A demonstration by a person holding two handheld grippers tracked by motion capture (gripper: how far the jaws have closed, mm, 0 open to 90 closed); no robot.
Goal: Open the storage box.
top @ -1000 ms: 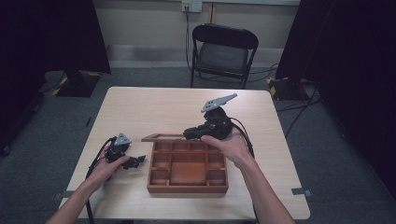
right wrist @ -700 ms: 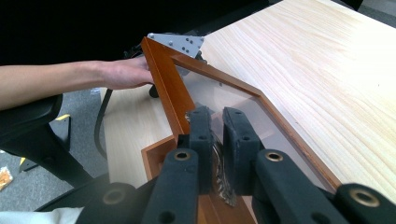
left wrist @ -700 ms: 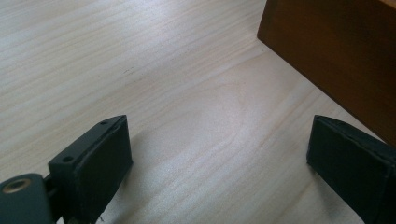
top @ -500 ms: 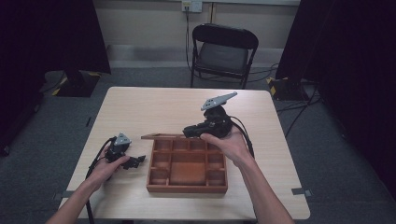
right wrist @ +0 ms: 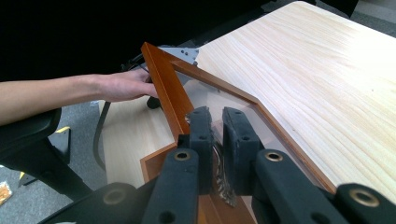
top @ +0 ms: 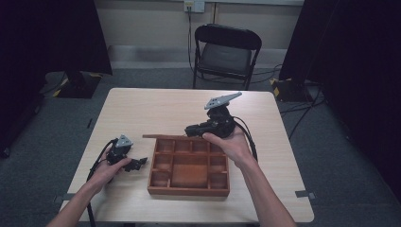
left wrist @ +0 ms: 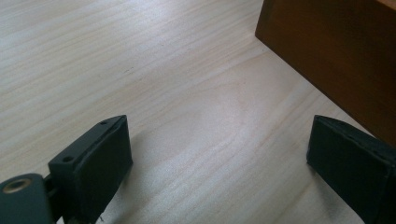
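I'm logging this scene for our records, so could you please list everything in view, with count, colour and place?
Wooden box: one, reddish-brown, divided into compartments, near middle of the table.
Lid: one, wood-framed with a clear pane, raised at the box's far edge, clamped in the right gripper.
Table: one, light wood, centre of the room.
Folding chair: one, black, behind the table.
Wall socket: one, pale, on the far wall.
Left gripper: one, black, jaws wide apart, low over the table beside the box's left side.
Right gripper: one, black with a grey plate, at the box's far edge.
Forearms and hands: two, entering from the bottom of the high view.
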